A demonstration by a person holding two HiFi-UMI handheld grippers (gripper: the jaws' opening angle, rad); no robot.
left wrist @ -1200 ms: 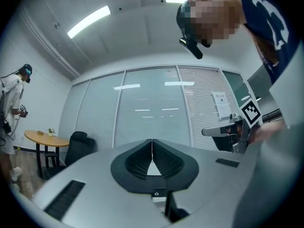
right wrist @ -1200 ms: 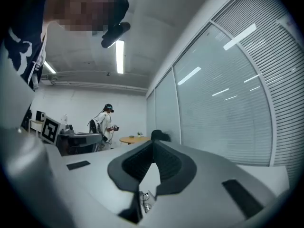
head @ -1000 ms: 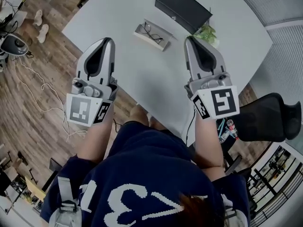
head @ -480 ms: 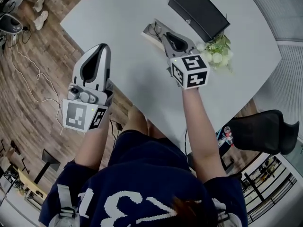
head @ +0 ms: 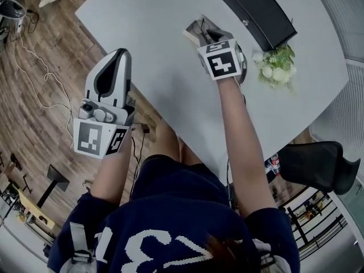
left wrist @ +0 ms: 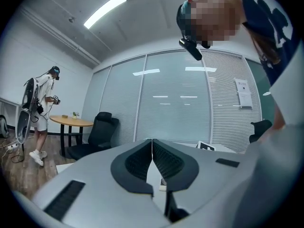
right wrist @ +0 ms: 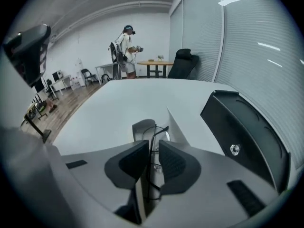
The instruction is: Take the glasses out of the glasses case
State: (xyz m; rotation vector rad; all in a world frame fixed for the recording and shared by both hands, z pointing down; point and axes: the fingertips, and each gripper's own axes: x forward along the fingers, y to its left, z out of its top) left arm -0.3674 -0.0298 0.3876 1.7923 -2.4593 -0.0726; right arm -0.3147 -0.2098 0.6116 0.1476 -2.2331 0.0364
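My right gripper is stretched forward over the grey table and stands at the open glasses case. Its jaws are a little apart, with only a narrow gap. The glasses are still in the case, and part of their thin dark frame runs through this gap, close to one pad. I cannot tell if a pad really touches the frame. One round lens shows just beyond the jaw tips, above the grey inside of the case.

To the right of the case lies a black box with a small round metal stud on its side. It is near the case but does not touch it. In the head view a small bunch of white flowers stands just beside this box, near the table's edge.

My left gripper holds nothing. Its jaws are pressed together at the tips. In the head view it hangs beside the table's near edge, over the wooden floor, well apart from the case.
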